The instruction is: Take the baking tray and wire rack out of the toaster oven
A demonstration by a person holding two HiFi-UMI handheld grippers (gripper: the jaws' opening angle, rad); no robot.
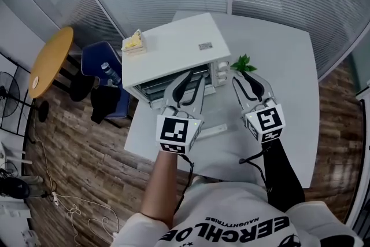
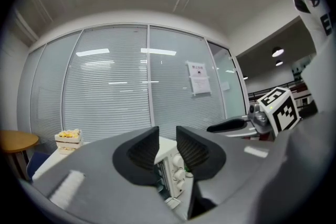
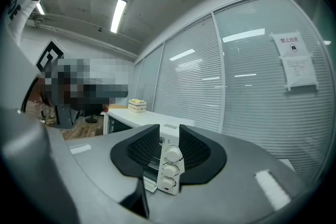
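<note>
Close in, left gripper (image 1: pixel 195 79) and right gripper (image 1: pixel 245 79), fingers apart, holding nothing; toaster oven (image 1: pixel 173 46) just beyond, mouth (image 1: pixel 172 83) ahead of left, knobs (image 1: pixel 219 71) ahead of right.

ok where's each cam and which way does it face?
Head view: on the person's head, steeply down at toaster oven and table; both forearms, left tongs, right tongs show.
Left gripper view: on left tongs, level along its open jaws at the oven's knob end; right tongs at right.
Right gripper view: on right tongs, level along its open jaws at the oven's knobs.
All three share the oven.
</note>
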